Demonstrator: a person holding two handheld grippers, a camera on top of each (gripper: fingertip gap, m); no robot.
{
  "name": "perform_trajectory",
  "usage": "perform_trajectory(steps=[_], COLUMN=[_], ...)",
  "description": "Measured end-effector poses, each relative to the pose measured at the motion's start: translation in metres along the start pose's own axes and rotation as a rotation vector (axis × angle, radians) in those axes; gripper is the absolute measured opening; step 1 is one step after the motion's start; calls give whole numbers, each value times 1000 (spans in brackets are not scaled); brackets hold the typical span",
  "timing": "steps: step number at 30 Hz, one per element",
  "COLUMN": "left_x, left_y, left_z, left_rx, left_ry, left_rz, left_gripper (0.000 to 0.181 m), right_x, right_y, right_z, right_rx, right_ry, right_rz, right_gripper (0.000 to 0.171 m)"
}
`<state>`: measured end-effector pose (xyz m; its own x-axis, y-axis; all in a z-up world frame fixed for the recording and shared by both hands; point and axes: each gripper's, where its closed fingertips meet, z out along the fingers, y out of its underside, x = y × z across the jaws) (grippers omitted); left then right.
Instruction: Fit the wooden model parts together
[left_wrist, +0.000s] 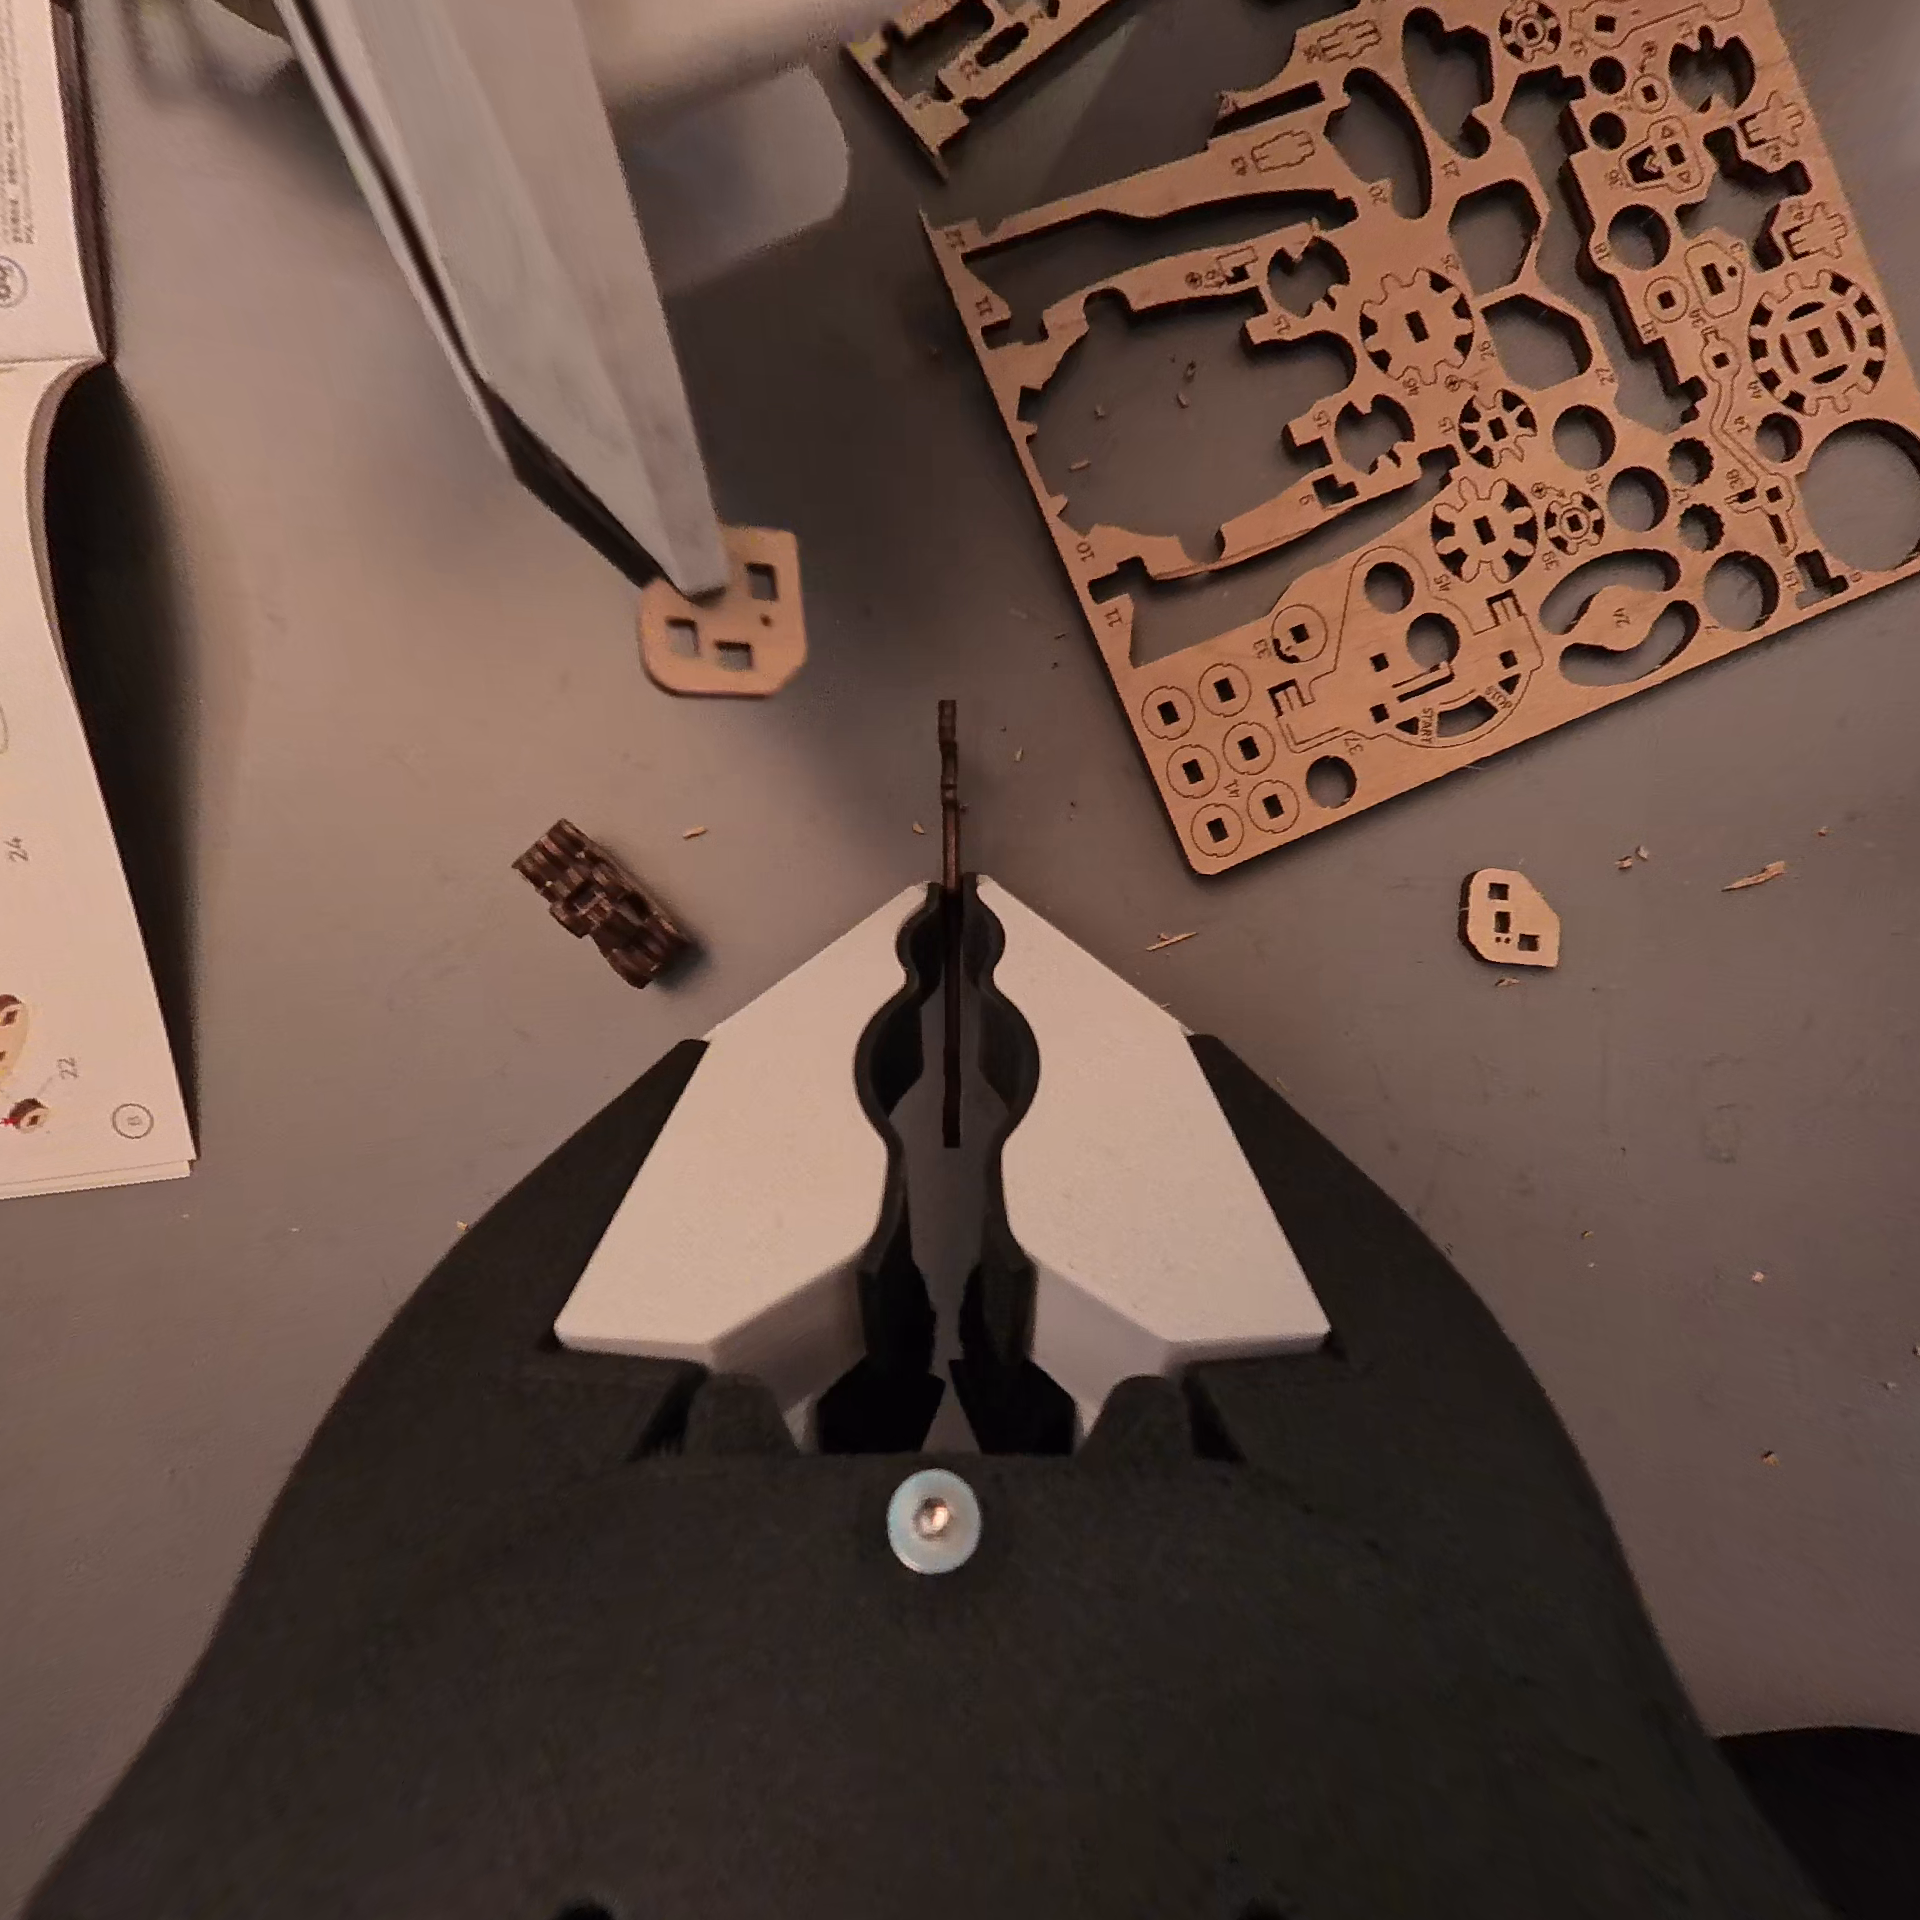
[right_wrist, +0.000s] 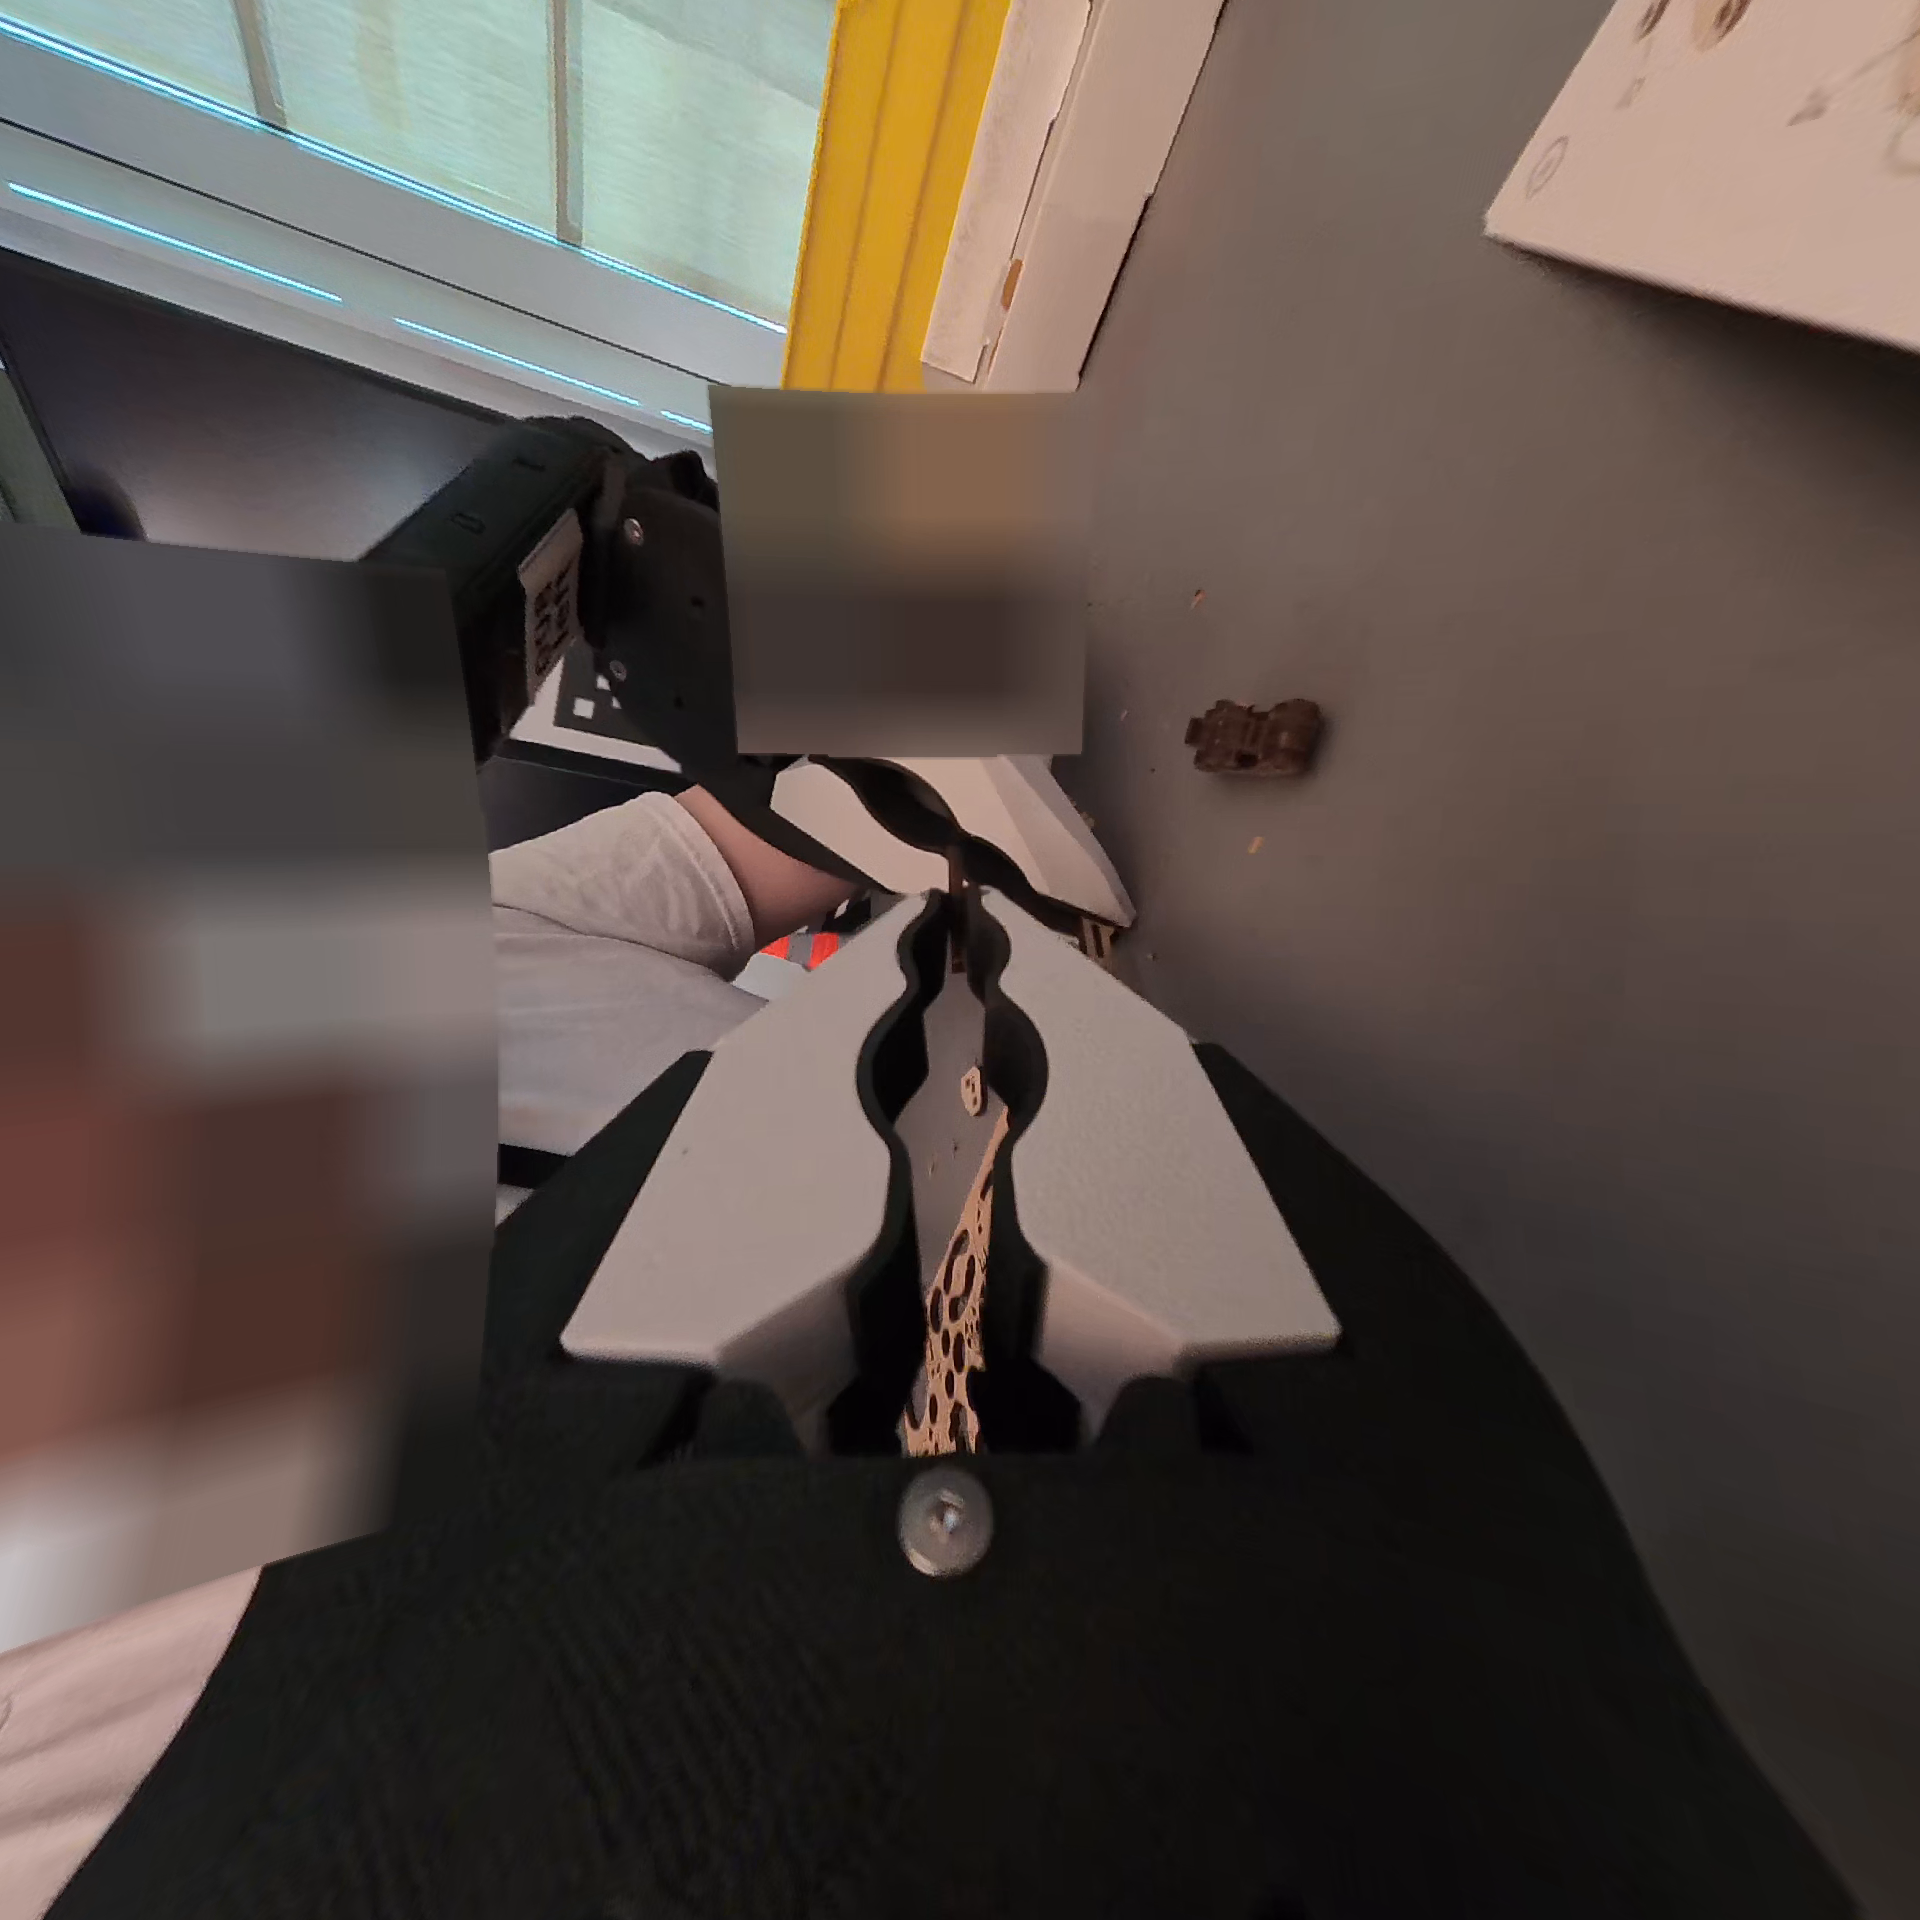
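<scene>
My left gripper (left_wrist: 948, 883) is shut on a thin dark wooden strip (left_wrist: 948, 790), seen edge-on and sticking forward from the tips above the grey table (left_wrist: 343, 644). My right gripper (left_wrist: 688, 580) reaches in from the upper left, and its tip rests over a corner of a flat wooden plate with square holes (left_wrist: 727, 649). In the right wrist view my right gripper (right_wrist: 951, 906) has its tips closed together. I cannot tell whether they pinch the plate (right_wrist: 1096, 940). The left gripper (right_wrist: 935, 836) shows just beyond. A dark stacked wooden block (left_wrist: 603, 902) lies to the left on the table, and it also shows in the right wrist view (right_wrist: 1252, 738).
A laser-cut wooden sheet (left_wrist: 1455, 436) with many emptied holes lies at the right, and a second sheet (left_wrist: 956, 73) lies behind it. A small loose plate (left_wrist: 1509, 916) sits near the sheet. An open instruction booklet (left_wrist: 62, 727) lies at the left edge. Wood chips are scattered around. A person's sleeve (right_wrist: 613, 883) is close. Tip to tip, the grippers are about 7 cm apart.
</scene>
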<state>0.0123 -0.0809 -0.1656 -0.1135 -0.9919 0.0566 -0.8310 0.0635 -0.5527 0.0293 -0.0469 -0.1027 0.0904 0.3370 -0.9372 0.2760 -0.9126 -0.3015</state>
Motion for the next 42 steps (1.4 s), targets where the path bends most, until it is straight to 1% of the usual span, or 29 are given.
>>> perform_trajectory(steps=[8,22,31,42], left_x=[0,0,0,0], left_y=[0,0,0,-1], left_z=[0,0,0,-1], left_rx=[1,4,5,22], left_ry=[1,-1,1,54], left_rz=[-1,2,-3,-108], left_gripper=[0,0,1,1], right_x=[-1,5,7,7], right_y=[-10,-11,-11,-10], right_z=[-12,-14,-13,-12], right_rx=[51,49,39,32], right_ry=[13,27,65,85], right_rz=[-27,-37,-73,-96], right_gripper=[1,1,1,1])
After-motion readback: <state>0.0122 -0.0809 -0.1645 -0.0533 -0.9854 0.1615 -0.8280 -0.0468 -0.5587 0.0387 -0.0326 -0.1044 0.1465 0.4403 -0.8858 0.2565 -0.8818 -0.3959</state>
